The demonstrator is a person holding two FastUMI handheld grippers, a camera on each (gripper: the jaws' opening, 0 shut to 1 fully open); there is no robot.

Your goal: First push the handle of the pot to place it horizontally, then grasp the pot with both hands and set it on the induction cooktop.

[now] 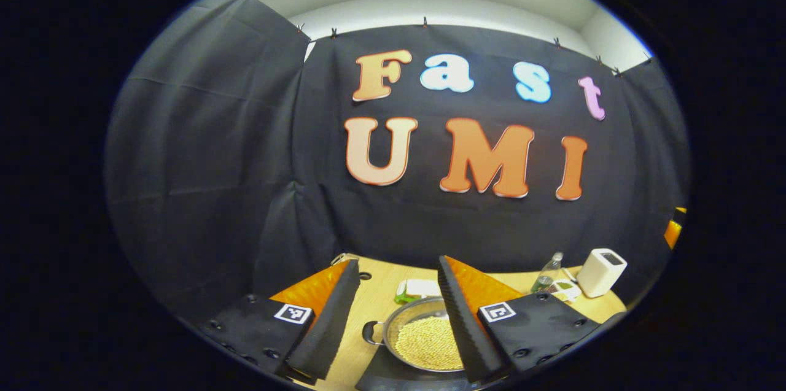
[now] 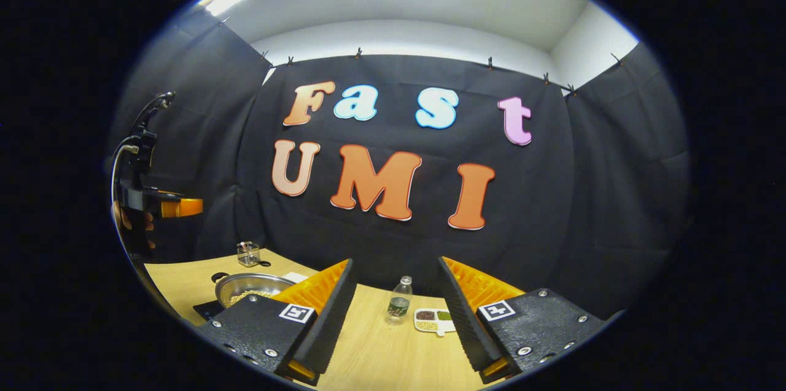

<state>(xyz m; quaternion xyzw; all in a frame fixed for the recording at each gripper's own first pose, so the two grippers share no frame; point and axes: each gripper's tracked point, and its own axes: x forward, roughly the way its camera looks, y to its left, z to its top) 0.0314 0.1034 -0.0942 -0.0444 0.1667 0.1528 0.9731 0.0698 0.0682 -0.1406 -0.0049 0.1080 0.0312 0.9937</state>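
Pot (image 1: 424,339) full of pale beans sits on the dark induction cooktop (image 1: 381,375) at the bottom centre of the left gripper view, between the spread fingers of the left tool (image 1: 396,317). Right tool (image 2: 393,311) also gapes, holding nothing, above the wooden bench (image 2: 381,354); the pot lies at lower left there.

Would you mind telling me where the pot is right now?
In the left gripper view the pot sits low on the wooden table, on a dark cooktop, between that gripper's open jaws. In the right gripper view it lies far left.
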